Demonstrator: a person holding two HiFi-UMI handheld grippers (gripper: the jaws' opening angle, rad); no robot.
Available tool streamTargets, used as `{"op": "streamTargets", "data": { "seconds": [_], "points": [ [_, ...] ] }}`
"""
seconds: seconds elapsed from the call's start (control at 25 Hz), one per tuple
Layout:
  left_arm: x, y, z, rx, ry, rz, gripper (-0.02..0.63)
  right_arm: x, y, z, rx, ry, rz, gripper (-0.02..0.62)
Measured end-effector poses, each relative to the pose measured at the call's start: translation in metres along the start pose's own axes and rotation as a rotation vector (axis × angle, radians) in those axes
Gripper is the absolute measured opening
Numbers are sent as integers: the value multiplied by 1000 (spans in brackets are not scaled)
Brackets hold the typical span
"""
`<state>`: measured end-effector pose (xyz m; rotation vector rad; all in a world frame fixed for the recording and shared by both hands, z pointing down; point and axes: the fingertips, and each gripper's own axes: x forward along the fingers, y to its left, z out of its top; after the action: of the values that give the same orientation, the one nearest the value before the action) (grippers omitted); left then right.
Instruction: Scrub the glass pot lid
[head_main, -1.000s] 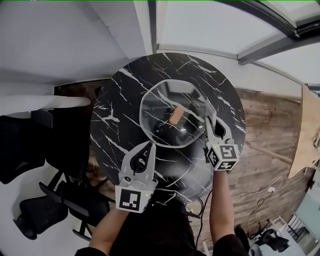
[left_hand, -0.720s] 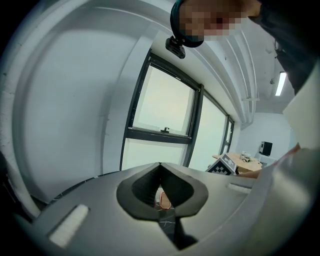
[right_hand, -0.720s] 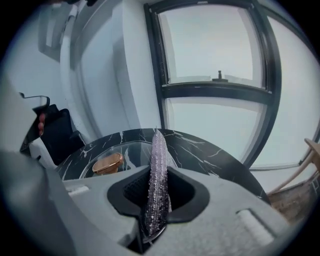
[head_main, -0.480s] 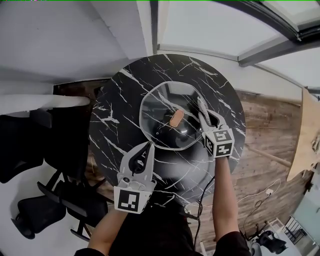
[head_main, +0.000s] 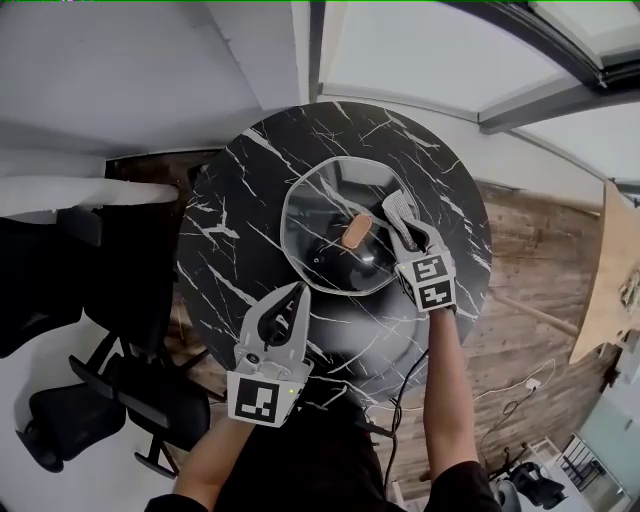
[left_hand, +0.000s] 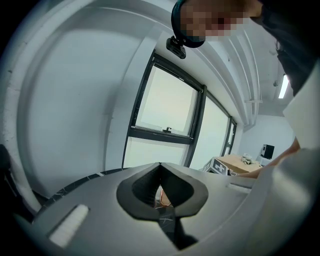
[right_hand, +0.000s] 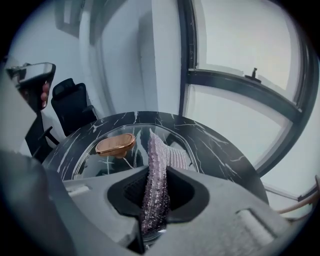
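The right tool (head_main: 408, 232) is gripping a glittery lilac scrubbing pad (head_main: 397, 207) on edge between its jaws, and over the last second it has been travelling inward. It started at the right rim of the round clear glass pot lid (head_main: 330, 262) and is now reaching across the glass, with the pad sitting just beside the oval copper-coloured knob (head_main: 355, 232). In the right gripper view, the pad (right_hand: 157, 165) is sticking out of the tool (right_hand: 155, 187) and its far end is folding down, apparently touching the lid (right_hand: 85, 165) to the right of the knob (right_hand: 115, 144).

The lid is lying knob-up in the middle of the round black white-veined marble worktop (head_main: 240, 200). The left tool (head_main: 295, 300) has hardly shifted; it is waiting clenched on nothing (left_hand: 160, 192), with its tips just off the lid's near-left rim.

This likely means the approach is ending and scrubbing is starting. With nothing pinning the lid, it may be sliding under the strokes.
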<state>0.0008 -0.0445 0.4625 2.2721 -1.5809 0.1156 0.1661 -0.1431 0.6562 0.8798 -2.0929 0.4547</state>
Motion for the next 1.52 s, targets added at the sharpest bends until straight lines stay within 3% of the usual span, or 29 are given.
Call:
{"op": "streamTargets", "data": {
  "seconds": [0.2,0.56,1.08,1.52],
  "points": [
    [-5,1,-1,-5,6,-1,3,-2,3,-9,-62,14,-27,71],
    [-13,7,2,-17,-10,7,3,-9,23,-17,-67,25,-31,71],
    [-32,7,-2,-20,-2,-32,3,-22,65,-36,-41,25,-31,72],
    [-43,25,0,-26,-14,-21,3,-24,101,-40,40,27,-71,71]
  ]
}}
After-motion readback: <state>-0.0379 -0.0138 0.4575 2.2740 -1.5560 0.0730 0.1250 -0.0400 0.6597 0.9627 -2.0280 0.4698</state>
